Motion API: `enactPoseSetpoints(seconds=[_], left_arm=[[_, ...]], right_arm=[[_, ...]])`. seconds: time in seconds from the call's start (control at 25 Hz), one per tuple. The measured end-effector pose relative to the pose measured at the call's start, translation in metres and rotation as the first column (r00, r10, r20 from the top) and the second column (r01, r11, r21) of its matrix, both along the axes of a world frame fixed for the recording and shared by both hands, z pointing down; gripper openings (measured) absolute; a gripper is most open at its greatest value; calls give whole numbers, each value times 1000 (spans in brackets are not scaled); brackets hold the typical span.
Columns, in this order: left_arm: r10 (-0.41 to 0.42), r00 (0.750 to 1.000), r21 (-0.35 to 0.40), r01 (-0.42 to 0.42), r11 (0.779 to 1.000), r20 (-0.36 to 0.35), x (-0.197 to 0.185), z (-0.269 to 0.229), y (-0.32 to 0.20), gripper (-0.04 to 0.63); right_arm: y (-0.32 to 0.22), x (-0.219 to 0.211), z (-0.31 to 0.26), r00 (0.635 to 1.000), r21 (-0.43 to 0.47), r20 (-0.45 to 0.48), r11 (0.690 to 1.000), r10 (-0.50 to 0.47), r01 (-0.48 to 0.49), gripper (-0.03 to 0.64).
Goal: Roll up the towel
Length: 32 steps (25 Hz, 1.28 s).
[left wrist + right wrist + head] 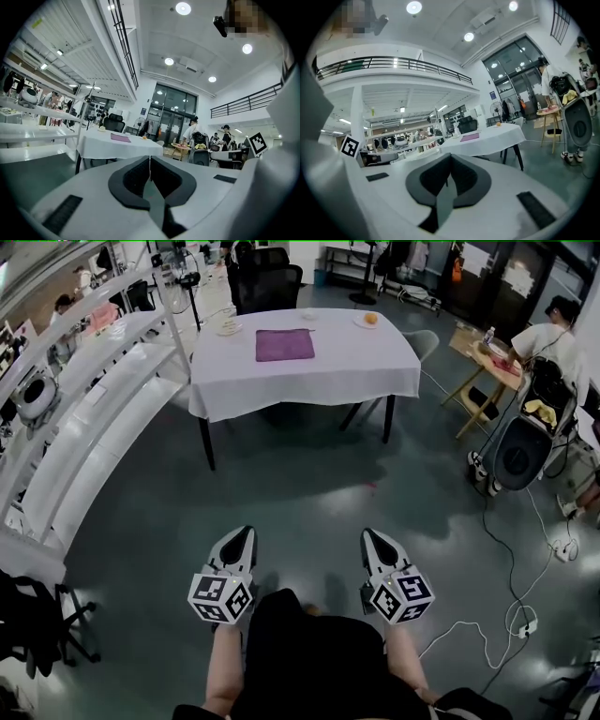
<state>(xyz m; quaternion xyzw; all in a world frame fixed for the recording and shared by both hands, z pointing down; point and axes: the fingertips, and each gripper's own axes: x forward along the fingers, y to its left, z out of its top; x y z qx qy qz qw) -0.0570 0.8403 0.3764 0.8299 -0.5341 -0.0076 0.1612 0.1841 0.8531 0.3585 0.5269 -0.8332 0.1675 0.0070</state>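
Item: left gripper (246,534). Jaws closed tip to tip with nothing between them. It is held low over the grey floor (309,484), pointing toward the worktop.

Item: right gripper (368,536). Jaws likewise pressed together and empty. It is level with the left gripper, the two set apart side by side.

Item: towel (285,344). Purple, spread flat and not yet rolled. It lies on the worktop toward its far side, well apart from both grippers.

Item: worktop (361,367). A table under a white cloth, standing across open floor from the grippers.

Item: orange (370,319). On a small plate (359,324) at the far right corner.

Item: black office chair (267,282). Behind the worktop.

Item: white shelving (103,418). Along the left side.
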Motion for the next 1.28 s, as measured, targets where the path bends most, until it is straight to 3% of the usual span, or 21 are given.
enactPoseSetpoints(seconds=[0.04, 0.08, 0.16, 0.24, 0.48, 0.52, 0.56, 0.68, 0.88, 1.28], left_arm=[[-5, 1000, -1, 5, 1000, -5, -1, 0, 0, 12], [-7, 1000, -3, 7, 1000, -14, -1, 0, 0, 50], [-4, 999, -8, 3, 1000, -39, 1, 0, -2, 250], [-2, 999, -11, 2, 1000, -51, 4, -1, -2, 313], [-33, 998, -19, 32, 999, -58, -10, -2, -6, 321], [-43, 997, -19, 42, 999, -56, -15, -1, -8, 321], [-53, 997, -20, 52, 998, -51, -19, -1, -10, 321], [-75, 997, -25, 74, 997, -23, -25, 2, -24, 321], [-37, 999, 14, 38, 999, -12, -23, -3, -56, 321], [3, 1000, 32, -3, 999, 9, -35, -16, -180, 321]], right_arm=[[0, -1, 0, 1000, -2, 5, 1000, -1, 1, 24], [-1, -1, 0, 1000, -6, 8, 1000, -3, 3, 138], [-2, 1, 1, 1000, -9, 5, 1000, -1, 1, 258], [-4, 6, 0, 1000, -2, 8, 1000, 6, -6, 329], [-18, 9, 3, 1000, 2, -9, 1000, 12, -12, 351], [-21, 6, 4, 1000, -3, -10, 1000, 2, -2, 380], [-24, 3, 6, 1000, -12, -8, 1000, -11, 11, 460], [-36, -3, 12, 999, -37, -6, 999, -34, 34, 462], [-68, -11, 14, 999, -47, -10, 998, -52, 51, 462], [-190, -26, -7, 998, -15, -32, 998, -60, 59, 460]])
